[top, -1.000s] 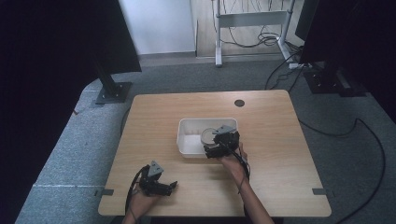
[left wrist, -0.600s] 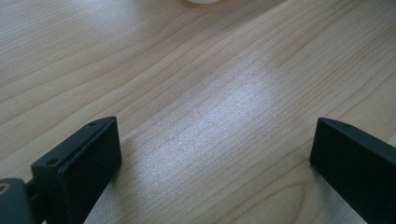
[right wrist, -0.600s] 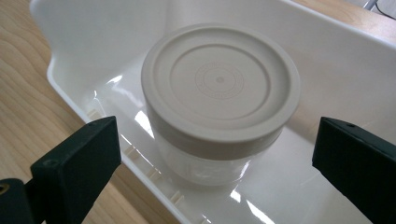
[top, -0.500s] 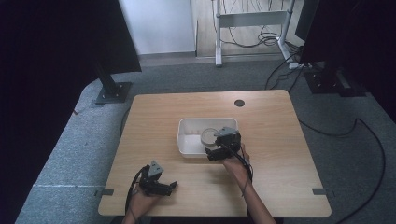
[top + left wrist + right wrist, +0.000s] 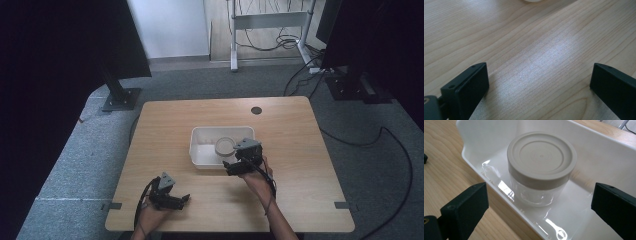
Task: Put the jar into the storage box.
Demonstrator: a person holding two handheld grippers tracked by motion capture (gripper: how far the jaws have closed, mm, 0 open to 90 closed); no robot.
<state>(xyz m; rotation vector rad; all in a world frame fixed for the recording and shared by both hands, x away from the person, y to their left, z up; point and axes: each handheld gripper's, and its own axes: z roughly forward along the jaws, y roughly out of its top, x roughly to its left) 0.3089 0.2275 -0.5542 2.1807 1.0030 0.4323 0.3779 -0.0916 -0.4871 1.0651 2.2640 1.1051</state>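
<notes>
On the wooden counter (image 5: pixel 295 130), a white plastic tub (image 5: pixel 200 145) sits near the middle, and inside it a clear jar (image 5: pixel 537 185) with a beige screw lid (image 5: pixel 541 155) stands upright on the tub's glossy floor. Your right gripper (image 5: pixel 234 166) hangs at the tub's near edge, close to its near right corner, its jaws spread wide and holding nothing; in the right gripper view the jar stands beyond the two black jaws, well apart from both, with the tub's near rim crossing in front. Your left gripper (image 5: pixel 183 199) lies well short of the tub, toward the counter's near edge on your left, your left hand (image 5: pixel 150 217) wrapped behind it. Its jaws are also wide apart and empty, with bare wood grain between them in the left gripper view. A pale rounded shape at the top edge of that view is probably a corner of the tub, though too little shows to be sure.
</notes>
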